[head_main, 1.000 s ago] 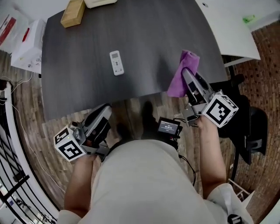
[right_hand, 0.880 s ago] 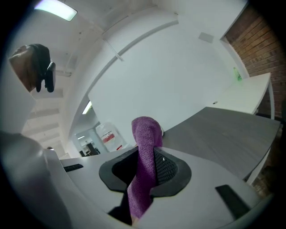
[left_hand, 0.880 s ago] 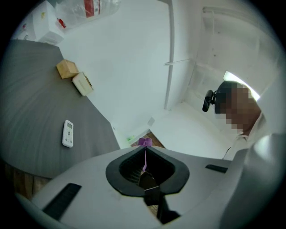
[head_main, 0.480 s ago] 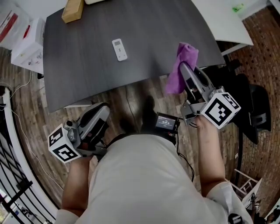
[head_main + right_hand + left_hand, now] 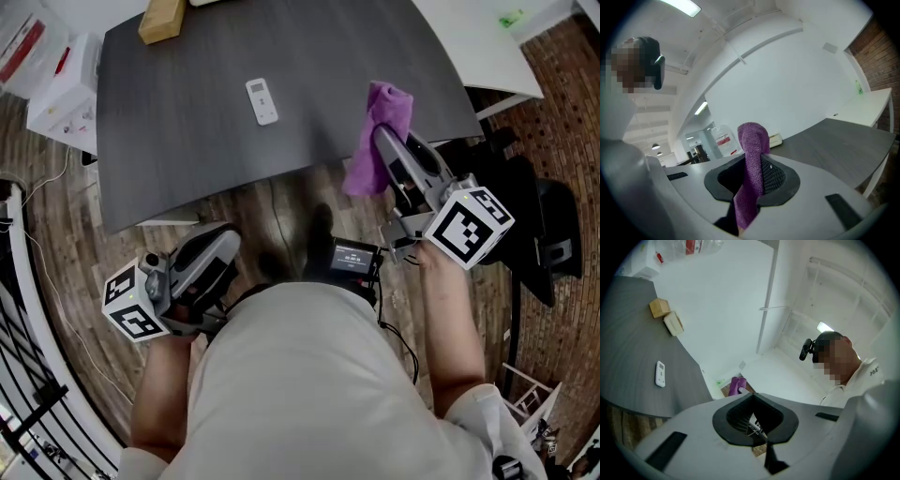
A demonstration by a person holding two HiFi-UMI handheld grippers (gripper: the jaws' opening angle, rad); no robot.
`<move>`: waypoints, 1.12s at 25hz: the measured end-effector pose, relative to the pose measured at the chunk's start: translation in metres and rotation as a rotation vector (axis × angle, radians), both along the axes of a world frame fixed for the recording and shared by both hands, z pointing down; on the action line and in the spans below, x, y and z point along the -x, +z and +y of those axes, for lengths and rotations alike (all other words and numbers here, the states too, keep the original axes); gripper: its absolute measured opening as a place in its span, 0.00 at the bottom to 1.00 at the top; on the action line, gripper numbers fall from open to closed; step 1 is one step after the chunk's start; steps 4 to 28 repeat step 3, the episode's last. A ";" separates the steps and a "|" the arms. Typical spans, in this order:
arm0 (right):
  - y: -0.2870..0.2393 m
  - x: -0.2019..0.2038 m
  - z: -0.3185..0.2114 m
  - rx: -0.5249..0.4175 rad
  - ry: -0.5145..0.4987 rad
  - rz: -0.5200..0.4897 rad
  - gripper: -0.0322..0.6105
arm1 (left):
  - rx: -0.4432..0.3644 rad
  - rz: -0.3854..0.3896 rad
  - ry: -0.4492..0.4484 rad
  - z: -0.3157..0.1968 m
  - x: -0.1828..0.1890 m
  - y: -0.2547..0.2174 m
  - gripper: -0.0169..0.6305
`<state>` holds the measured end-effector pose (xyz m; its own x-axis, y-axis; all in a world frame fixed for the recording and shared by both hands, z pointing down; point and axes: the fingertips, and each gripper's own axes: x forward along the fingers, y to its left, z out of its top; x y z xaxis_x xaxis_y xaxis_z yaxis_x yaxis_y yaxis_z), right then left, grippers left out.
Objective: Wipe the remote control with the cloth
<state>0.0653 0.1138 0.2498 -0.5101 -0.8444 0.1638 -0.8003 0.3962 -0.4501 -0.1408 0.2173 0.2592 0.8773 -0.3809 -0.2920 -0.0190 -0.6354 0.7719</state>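
**Head view.** My right tool (image 5: 382, 142) is clamped on the purple terry cloth (image 5: 373, 141). Over the last second it has carried the cloth leftward and slightly farther in. The cloth's top fold now sits over the near right edge of the dark grey wood-grain surface (image 5: 187, 141), and its tail hangs off the near side. The small white rectangular remote control (image 5: 262, 100) lies flat near the middle of the surface. It is untouched and still well apart from the cloth, to the cloth's left and farther in. My left tool (image 5: 223, 242) has stayed low over the wooden floor, on the near side of the surface's edge.

**Left gripper view.** The left tool's jaws are closed together with nothing between them. The remote control shows at far left on the surface, and the cloth shows small beyond the surface's edge.

**Right gripper view.** The cloth stands pinched between the jaws. One fold rises above the tips and the rest trails down below. The surface stretches away to the right. The remote control is not in view here.

**Meaning for the task.** I judge this as the approach only. The gap to the remote control has narrowed, and wiping has not begun. The cloth must continue left and come down onto the remote control.
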 end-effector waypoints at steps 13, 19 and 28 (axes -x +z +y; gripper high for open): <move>0.000 0.004 0.001 -0.002 -0.015 0.001 0.17 | -0.021 0.027 0.022 0.004 -0.003 -0.005 0.03; 0.000 0.004 0.001 -0.002 -0.015 0.001 0.17 | -0.021 0.027 0.022 0.004 -0.003 -0.005 0.03; 0.000 0.004 0.001 -0.002 -0.015 0.001 0.17 | -0.021 0.027 0.022 0.004 -0.003 -0.005 0.03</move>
